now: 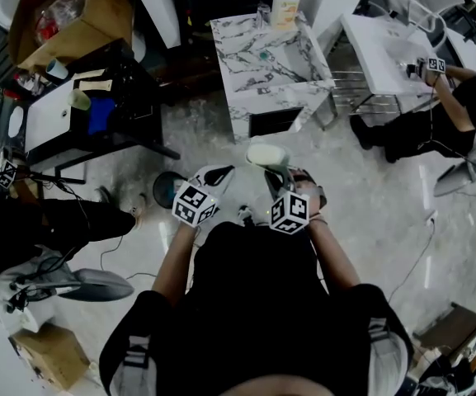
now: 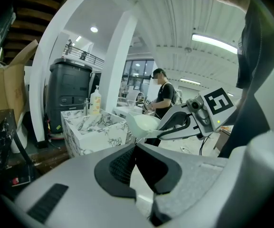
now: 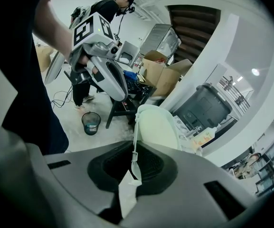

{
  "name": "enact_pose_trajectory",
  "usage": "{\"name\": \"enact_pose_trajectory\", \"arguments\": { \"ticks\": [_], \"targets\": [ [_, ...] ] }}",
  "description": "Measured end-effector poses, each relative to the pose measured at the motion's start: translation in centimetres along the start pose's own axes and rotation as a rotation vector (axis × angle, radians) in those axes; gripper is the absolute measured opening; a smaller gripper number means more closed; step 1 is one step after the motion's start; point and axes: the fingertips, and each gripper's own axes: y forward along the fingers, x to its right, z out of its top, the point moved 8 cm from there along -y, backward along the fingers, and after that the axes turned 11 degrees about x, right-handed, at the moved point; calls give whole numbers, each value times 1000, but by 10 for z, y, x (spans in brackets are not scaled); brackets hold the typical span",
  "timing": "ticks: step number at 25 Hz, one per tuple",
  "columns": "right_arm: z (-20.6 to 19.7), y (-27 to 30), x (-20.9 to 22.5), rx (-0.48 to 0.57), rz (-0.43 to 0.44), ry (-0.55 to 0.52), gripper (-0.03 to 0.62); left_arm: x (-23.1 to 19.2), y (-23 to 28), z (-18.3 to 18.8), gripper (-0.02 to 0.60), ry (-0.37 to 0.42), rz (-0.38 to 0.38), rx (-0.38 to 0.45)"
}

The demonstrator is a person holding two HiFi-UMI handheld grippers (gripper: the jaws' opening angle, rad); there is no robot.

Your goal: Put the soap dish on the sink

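The soap dish (image 1: pixel 266 153) is pale green and oval, and hangs in the air in front of me with my right gripper (image 1: pixel 275 168) shut on its near rim. In the right gripper view the soap dish (image 3: pixel 155 127) stands on edge out of the jaws. My left gripper (image 1: pixel 220 174) is beside it on the left, shut and holding nothing. Its own view shows the soap dish (image 2: pixel 144 123) just past its closed tips (image 2: pixel 136 147). The marble sink (image 1: pixel 264 63) stands about a step ahead on the floor, with a soap bottle (image 1: pixel 285 5) at its far edge.
A small bin (image 1: pixel 167 190) sits on the floor to my left. A black table (image 1: pixel 81 114) with a cardboard box (image 1: pixel 77 11) lies further left. A white basin (image 1: pixel 386 48) and a seated person (image 1: pixel 448 114) are at the right. Cables run over the floor.
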Motion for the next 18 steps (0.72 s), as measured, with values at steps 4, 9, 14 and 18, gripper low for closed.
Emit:
{"name": "enact_pose_trajectory", "arguments": {
  "ticks": [4, 9, 14, 18],
  "targets": [
    [3, 7, 0, -7, 2, -8, 14, -6, -3, 1, -5, 0, 2, 6],
    [6, 15, 4, -7, 8, -19, 14, -13, -8, 0, -6, -9, 19, 9],
    [3, 22, 13, 0, 22, -29, 14, -19, -6, -2, -5, -26, 47, 13],
    [-3, 26, 28, 13, 40, -42, 14, -21, 6, 3, -6, -32, 69, 17]
  ]
}}
